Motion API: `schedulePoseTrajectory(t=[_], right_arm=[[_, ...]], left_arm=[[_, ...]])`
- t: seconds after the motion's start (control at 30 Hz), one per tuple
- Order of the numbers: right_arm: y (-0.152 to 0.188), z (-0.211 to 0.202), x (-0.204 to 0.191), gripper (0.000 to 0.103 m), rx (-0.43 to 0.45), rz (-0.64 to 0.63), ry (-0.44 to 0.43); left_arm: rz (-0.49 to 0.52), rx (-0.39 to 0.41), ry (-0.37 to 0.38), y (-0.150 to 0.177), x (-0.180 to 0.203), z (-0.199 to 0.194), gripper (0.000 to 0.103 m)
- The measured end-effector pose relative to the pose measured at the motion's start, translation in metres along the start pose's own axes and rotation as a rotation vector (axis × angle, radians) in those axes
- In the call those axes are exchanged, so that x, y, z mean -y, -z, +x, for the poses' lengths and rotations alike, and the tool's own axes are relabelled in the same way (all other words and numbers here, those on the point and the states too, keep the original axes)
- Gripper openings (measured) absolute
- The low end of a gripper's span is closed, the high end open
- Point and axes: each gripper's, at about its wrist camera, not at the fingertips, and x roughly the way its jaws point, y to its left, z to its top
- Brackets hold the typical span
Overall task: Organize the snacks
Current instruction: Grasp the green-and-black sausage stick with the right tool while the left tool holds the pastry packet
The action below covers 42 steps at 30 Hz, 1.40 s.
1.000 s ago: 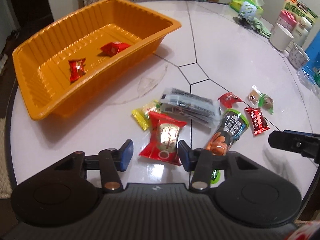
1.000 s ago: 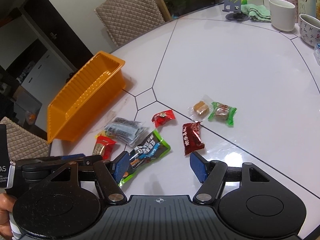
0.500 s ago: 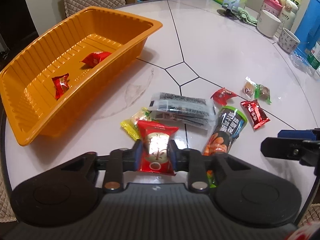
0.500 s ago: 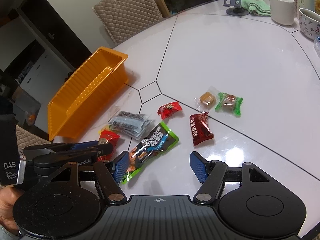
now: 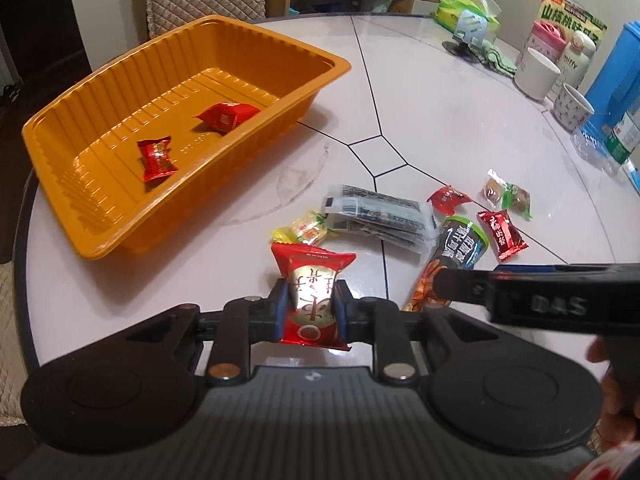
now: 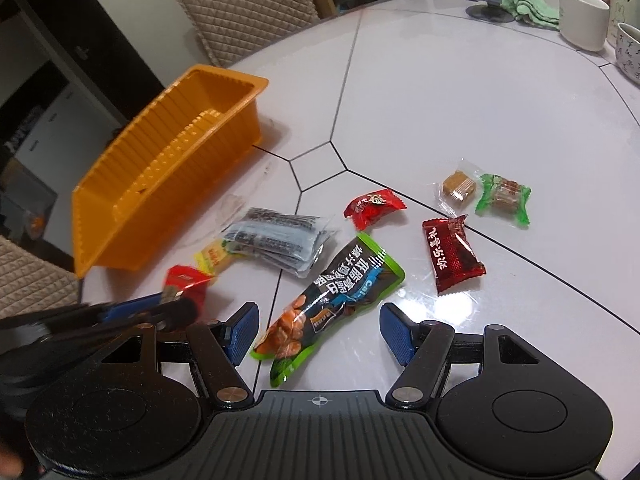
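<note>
— Grip state on the left?
— Left gripper (image 5: 310, 306) is clamped on a red-and-gold snack packet (image 5: 311, 291), both blue pads pressed against its sides.
— And the right?
— Right gripper (image 6: 318, 330) is held with its fingers spread apart; a green-edged nut pouch (image 6: 332, 300) lies on the table (image 6: 460, 92) between them, untouched by either pad.
— Where is the orange tray (image 5: 100, 236)?
— It is set at far left, with two red candies (image 5: 157, 159) inside. Other wrapped snacks are scattered just right of it.

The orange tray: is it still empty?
No, two red wrapped candies already lie inside the orange tray.
</note>
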Motion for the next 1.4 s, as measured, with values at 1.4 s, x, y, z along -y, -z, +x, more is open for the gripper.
schedulePoseTrajectory(t=[1.4], right_arm=[[0.024,0.005,0.011,0.033,-0.010,-0.246,0.079]], left_arm=[[-0.026,-0.005,0.026,0.006,-0.001,-0.013,0.021]])
